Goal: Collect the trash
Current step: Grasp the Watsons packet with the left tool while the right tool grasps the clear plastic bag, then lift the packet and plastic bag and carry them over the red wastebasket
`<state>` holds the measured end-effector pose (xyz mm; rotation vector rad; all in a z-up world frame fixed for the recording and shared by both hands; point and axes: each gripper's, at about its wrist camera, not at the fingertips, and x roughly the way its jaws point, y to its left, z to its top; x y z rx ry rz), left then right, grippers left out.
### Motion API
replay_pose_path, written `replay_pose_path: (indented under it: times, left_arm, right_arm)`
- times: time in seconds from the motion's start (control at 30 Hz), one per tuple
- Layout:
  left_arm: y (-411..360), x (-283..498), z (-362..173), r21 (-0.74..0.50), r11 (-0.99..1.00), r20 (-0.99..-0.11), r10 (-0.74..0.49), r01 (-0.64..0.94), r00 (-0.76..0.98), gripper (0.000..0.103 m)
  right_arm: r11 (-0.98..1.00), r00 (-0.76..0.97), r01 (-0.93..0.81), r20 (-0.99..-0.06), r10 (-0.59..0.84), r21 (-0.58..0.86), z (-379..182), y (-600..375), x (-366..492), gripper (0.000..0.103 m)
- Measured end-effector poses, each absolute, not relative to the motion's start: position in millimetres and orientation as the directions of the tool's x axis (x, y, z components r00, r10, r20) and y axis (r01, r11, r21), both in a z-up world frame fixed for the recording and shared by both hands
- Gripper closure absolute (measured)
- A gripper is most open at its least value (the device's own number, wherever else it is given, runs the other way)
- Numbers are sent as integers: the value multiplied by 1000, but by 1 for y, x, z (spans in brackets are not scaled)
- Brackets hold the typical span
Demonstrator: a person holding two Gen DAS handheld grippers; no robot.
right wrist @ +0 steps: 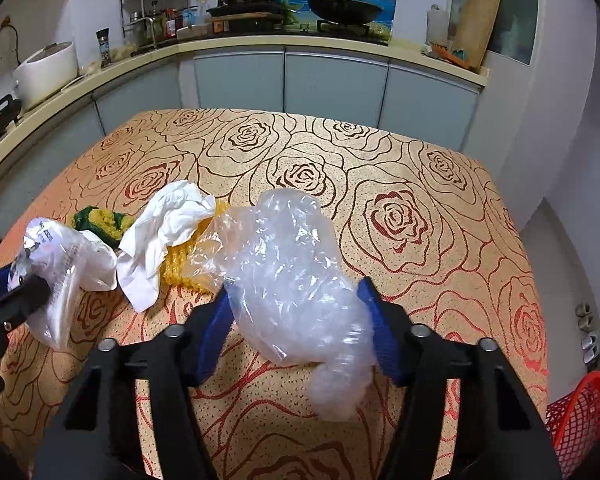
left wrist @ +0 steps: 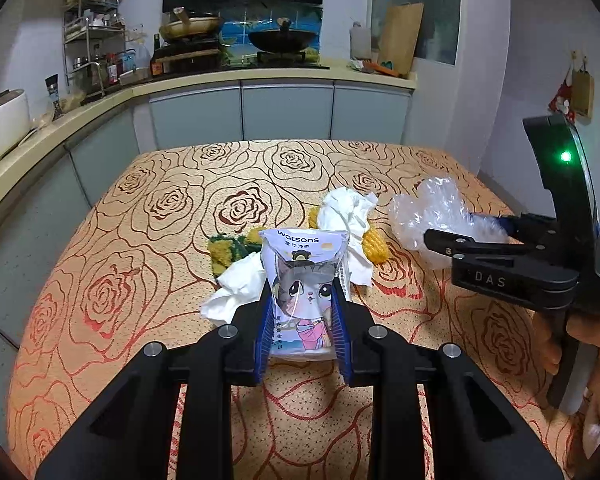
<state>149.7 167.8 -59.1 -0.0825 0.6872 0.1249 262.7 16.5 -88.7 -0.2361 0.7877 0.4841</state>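
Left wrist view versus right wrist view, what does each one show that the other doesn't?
Only the left wrist view shows the printed front of the Watsons tissue pack, cartoon cat and all, clamped in the left gripper. Only the right wrist view shows the red mesh basket on the floor past the table edge, and the right gripper closed around the clear plastic bag. Both show the crumpled white tissue, the yellow netting and the rose-patterned tablecloth.

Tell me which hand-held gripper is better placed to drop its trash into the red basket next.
Right. The right hand-held gripper holds the clear plastic bag, and the red basket sits beside the table on its side. The left hand-held gripper, holding the Watsons tissue pack, is across the table.
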Motion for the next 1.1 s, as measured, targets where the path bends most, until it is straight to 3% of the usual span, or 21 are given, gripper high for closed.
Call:
replay_pose_path:
  times: [0.2, 1.1]
  left_arm:
    - [170, 140, -49, -44, 989, -605, 86, -141, 792, 78]
    - [138, 104, 11, -22, 991, -481, 103, -130, 871, 78]
  right_arm:
    - [874, 600, -486, -723, 342, 9, -81, 6, 251, 64]
    - [909, 743, -390, -532, 406, 148, 8, -78, 153, 64]
